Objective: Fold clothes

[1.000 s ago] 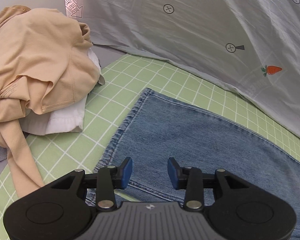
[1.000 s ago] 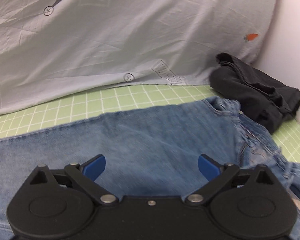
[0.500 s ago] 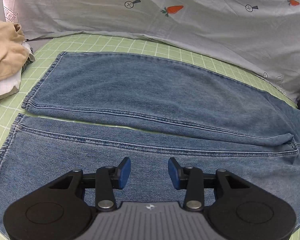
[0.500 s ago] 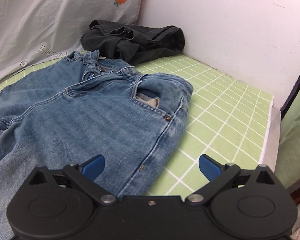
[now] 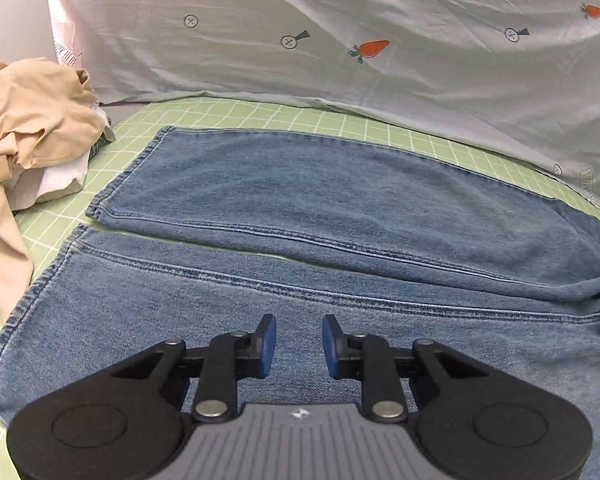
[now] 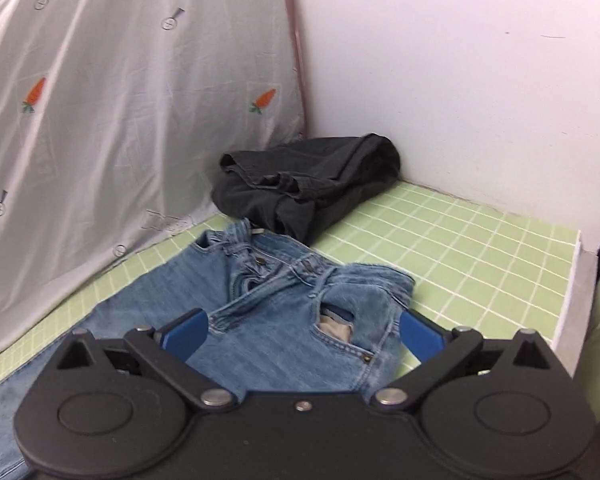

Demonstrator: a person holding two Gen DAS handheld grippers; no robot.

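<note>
A pair of blue denim jeans [image 5: 320,216] lies flat and unfolded across the frame's middle on a green checked mat [image 6: 460,248], both legs spread apart, so folding seems not yet begun, with the left gripper [image 5: 299,346] narrowly parted and the right gripper [image 6: 304,330] wide, both empty.

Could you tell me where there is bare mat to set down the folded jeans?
The widest bare checked mat lies between the jeans waistband, the black garment and the white wall. A narrow strip runs below the carrot sheet. The beige pile crowds the leg ends.
</note>
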